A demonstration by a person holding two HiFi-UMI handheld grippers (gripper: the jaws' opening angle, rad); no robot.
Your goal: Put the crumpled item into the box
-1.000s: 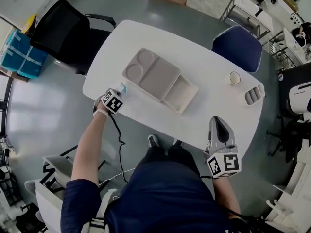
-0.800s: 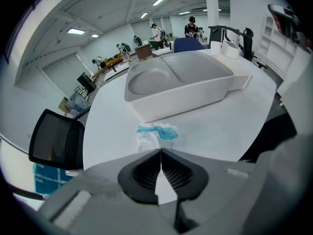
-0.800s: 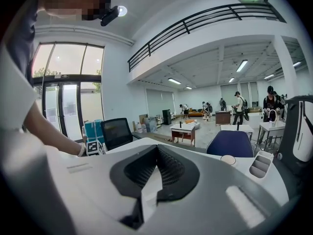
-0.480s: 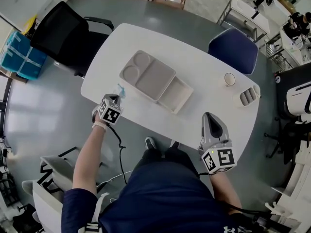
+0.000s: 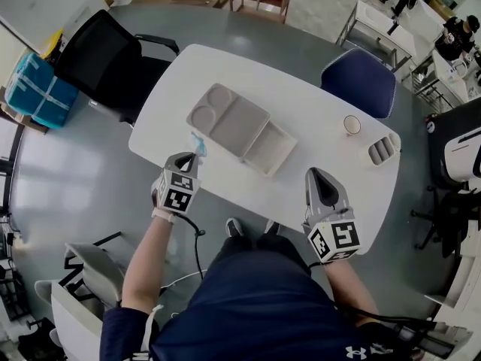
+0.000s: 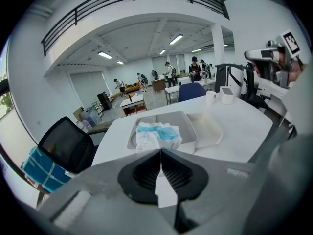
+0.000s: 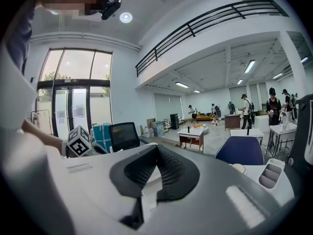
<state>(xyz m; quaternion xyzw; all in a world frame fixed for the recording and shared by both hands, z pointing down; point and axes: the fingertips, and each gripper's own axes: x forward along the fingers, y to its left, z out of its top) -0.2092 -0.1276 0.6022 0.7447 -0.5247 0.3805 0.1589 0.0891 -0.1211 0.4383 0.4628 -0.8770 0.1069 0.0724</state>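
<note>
The crumpled item (image 5: 198,144) is a white and light-blue wad, and my left gripper (image 5: 194,155) is shut on it over the white table (image 5: 331,156), just off the near left side of the box. In the left gripper view the wad (image 6: 157,135) sticks out past the closed fingertips (image 6: 168,156), with the box behind it. The box (image 5: 225,105) is a shallow grey tray with compartments (image 6: 188,126) and lies in the middle of the table. My right gripper (image 5: 317,174) hovers at the table's near edge to the right, jaws together and holding nothing (image 7: 155,150).
A paper cup (image 5: 352,125) and a small grey slotted holder (image 5: 382,150) stand at the table's far right. A blue chair (image 5: 359,81) is behind the table and a black office chair (image 5: 105,59) at its left end. Other tables and people are far behind.
My left gripper has shifted a little right and toward me, still holding the wad. The right gripper has come slightly left and forward over the table's near edge.
</note>
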